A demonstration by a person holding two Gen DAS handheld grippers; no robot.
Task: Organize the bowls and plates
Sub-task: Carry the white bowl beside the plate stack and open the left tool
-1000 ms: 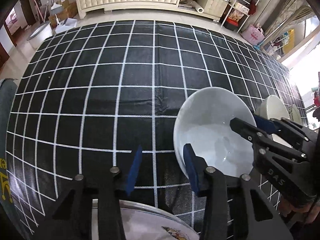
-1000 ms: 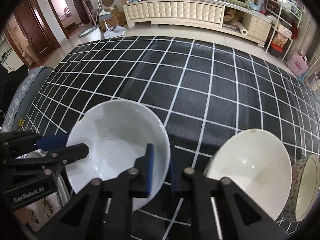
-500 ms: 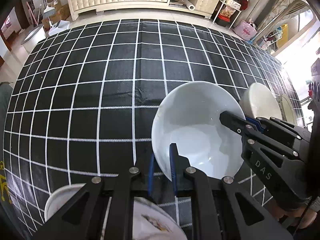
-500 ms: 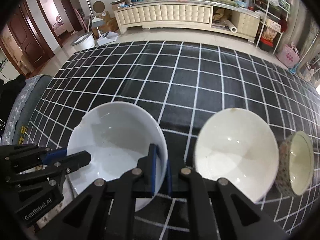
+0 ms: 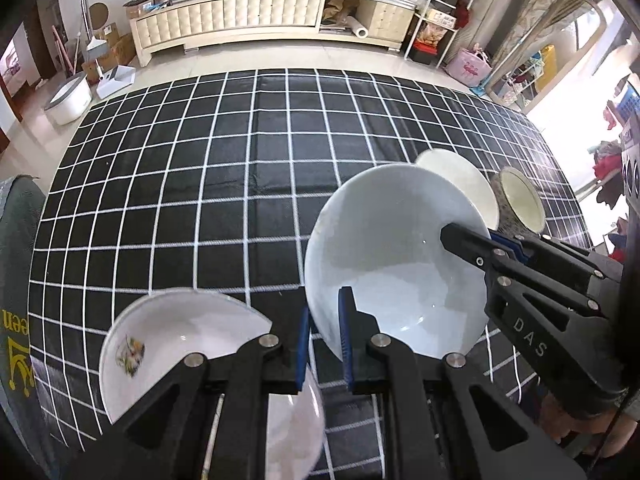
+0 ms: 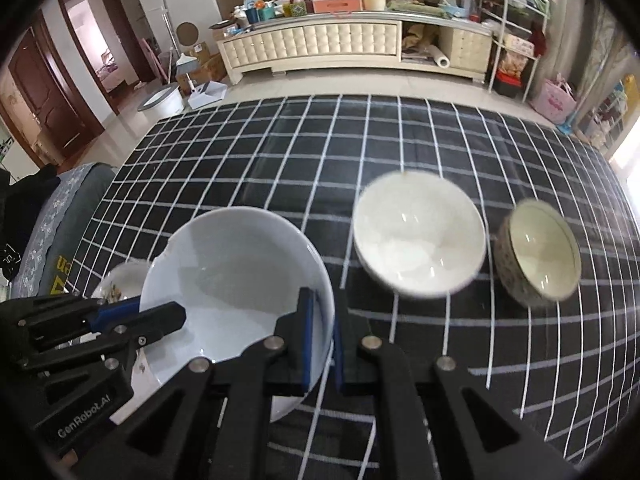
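A large white bowl hangs tilted above the black chequered table, held from both sides. My left gripper is shut on its near-left rim, the blue pads pressing either side of the wall. My right gripper is shut on the opposite rim. Each wrist view also shows the other gripper: the right gripper and the left gripper. A flower-printed plate lies below the left gripper. On the table to the right sit a cream bowl and a small patterned bowl.
A grey cushioned seat borders the table's left edge. Beyond the far edge is tiled floor, with a long white cabinet and shelving at the back. The far half of the cloth carries nothing.
My left gripper closed onto the white bowl's rim. Both grippers then rose with the bowl, so the table looks farther away and the flower plate has come into view.
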